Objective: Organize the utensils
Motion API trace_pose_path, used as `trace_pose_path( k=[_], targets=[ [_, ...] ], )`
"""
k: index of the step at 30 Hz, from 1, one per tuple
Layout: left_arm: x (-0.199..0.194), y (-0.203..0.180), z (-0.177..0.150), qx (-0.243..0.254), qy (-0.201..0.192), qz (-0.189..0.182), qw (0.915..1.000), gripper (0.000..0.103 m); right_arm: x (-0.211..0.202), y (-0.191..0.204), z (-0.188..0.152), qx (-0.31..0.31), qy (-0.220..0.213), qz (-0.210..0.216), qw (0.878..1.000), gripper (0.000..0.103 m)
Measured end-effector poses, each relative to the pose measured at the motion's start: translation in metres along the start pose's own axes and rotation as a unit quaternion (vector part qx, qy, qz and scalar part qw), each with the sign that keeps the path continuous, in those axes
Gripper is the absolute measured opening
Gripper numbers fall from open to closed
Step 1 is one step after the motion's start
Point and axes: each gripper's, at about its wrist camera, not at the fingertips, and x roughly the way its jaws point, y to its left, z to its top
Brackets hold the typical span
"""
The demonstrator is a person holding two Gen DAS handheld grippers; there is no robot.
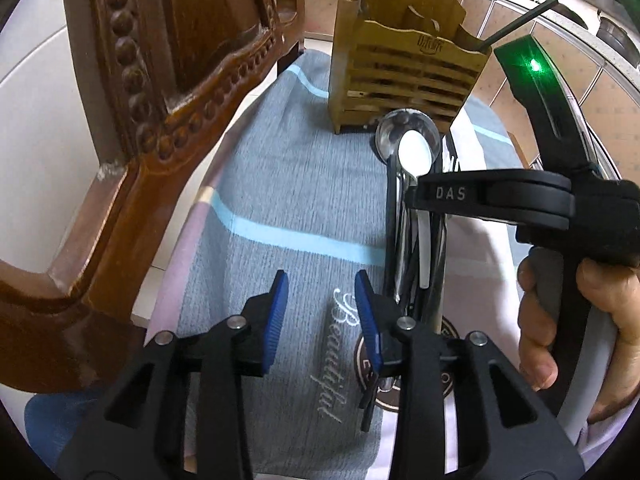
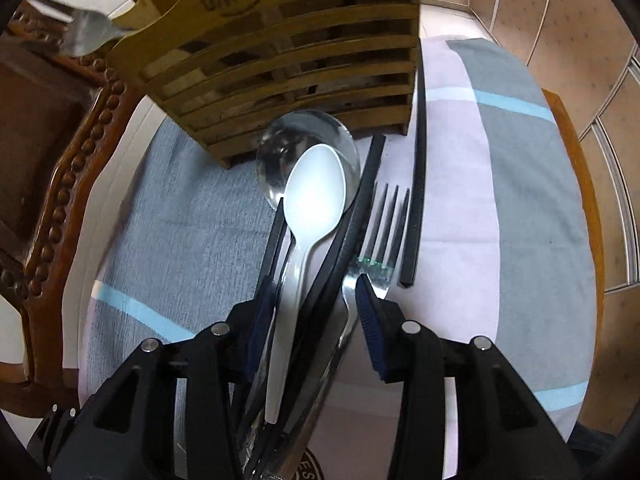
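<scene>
Two fisheye views are looking down at a desk (image 1: 192, 208) covered by a grey, pink and light-blue striped cloth (image 1: 288, 184).

In the left wrist view, the left claw (image 1: 321, 300) is sitting at the lower centre of the frame, its blue pads standing apart over bare grey cloth with nothing between them. A bundle of utensils (image 1: 416, 248) is lying just right of centre, running from the lower middle up toward a slatted wooden utensil holder (image 1: 404, 76) at the top centre. A metal handle is sticking out of the holder's upper left, and a dark stick is leaning out at its upper right. A carved wooden chair (image 1: 132, 120) is filling the left side. At the right edge, a hand (image 1: 580, 328) is gripping the handle of the right claw, whose black body is reaching across the bundle.

In the right wrist view, the right claw (image 2: 316, 308) is sitting at the lower centre, its pads straddling the bundle. Between them are lying a white spoon (image 2: 314, 200), dark chopsticks (image 2: 352, 216) and metal handles. The right pad is showing a gap; whether the left pad is pressing the bundle I cannot tell. A large metal spoon (image 2: 308, 136) is lying beneath the white one, its bowl just below the holder (image 2: 288, 64). A fork (image 2: 384, 232) is lying right of centre, with a single black chopstick (image 2: 418, 168) just beside it.
</scene>
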Motion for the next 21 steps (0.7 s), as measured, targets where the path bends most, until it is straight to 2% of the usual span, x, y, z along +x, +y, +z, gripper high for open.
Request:
trace_pose_path(
  k=[1, 3, 7, 16, 21],
  targets=[
    [0.0, -0.001, 0.0, -0.001, 0.001, -0.001, 1.0, 0.035, 0.0, 0.001, -0.001, 0.0, 0.001, 0.006, 1.0, 0.021],
    [0.0, 0.0, -0.002, -0.002, 0.002, -0.003, 1.0, 0.035, -0.001, 0.0, -0.005, -0.003, 0.005, 0.001, 1.0, 0.013],
    [-0.002, -0.005, -0.009, -0.008, -0.001, -0.001, 1.0, 0.035, -0.008, -0.01, -0.016, -0.003, 0.007, 0.002, 1.0, 0.009],
    [0.0, -0.014, -0.025, -0.005, -0.007, -0.017, 0.9998, 0.036, -0.037, -0.072, -0.058, 0.081, -0.009, 0.015, 0.997, 0.007],
    [0.002, -0.01, -0.028, -0.008, -0.006, -0.021, 0.9997, 0.037, -0.041, -0.095, -0.065, 0.129, -0.008, 0.023, 0.991, 0.007]
  ],
)
